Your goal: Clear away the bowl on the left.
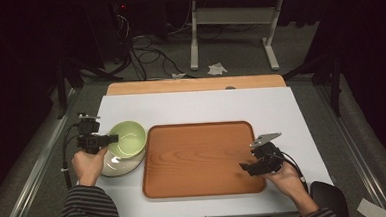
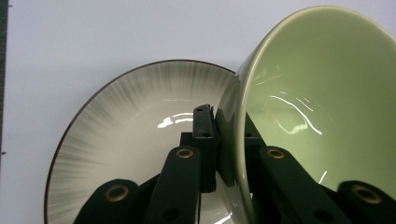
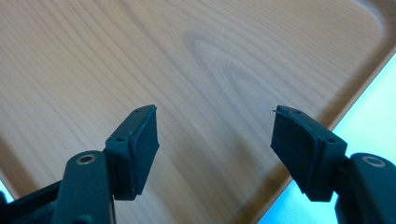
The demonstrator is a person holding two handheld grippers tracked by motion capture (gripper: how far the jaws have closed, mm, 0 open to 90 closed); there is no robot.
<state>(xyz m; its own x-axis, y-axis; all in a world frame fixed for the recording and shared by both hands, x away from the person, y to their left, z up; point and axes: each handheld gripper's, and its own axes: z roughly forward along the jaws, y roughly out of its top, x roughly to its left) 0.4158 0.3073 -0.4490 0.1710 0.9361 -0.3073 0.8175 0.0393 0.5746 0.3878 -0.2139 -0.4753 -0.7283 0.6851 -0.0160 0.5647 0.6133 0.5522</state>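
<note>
Glossy green bowl (image 2: pixel 322 93), rim clamped

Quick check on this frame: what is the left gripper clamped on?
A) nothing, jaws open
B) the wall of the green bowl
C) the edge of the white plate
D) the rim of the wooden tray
B: in the left gripper view the left gripper has its jaws closed on either side of the green bowl wall, tilted above the white plate.

bowl (image 1: pixel 127 138) over plate (image 1: pixel 115 165), left of tray (image 1: pixel 202 160)
</note>
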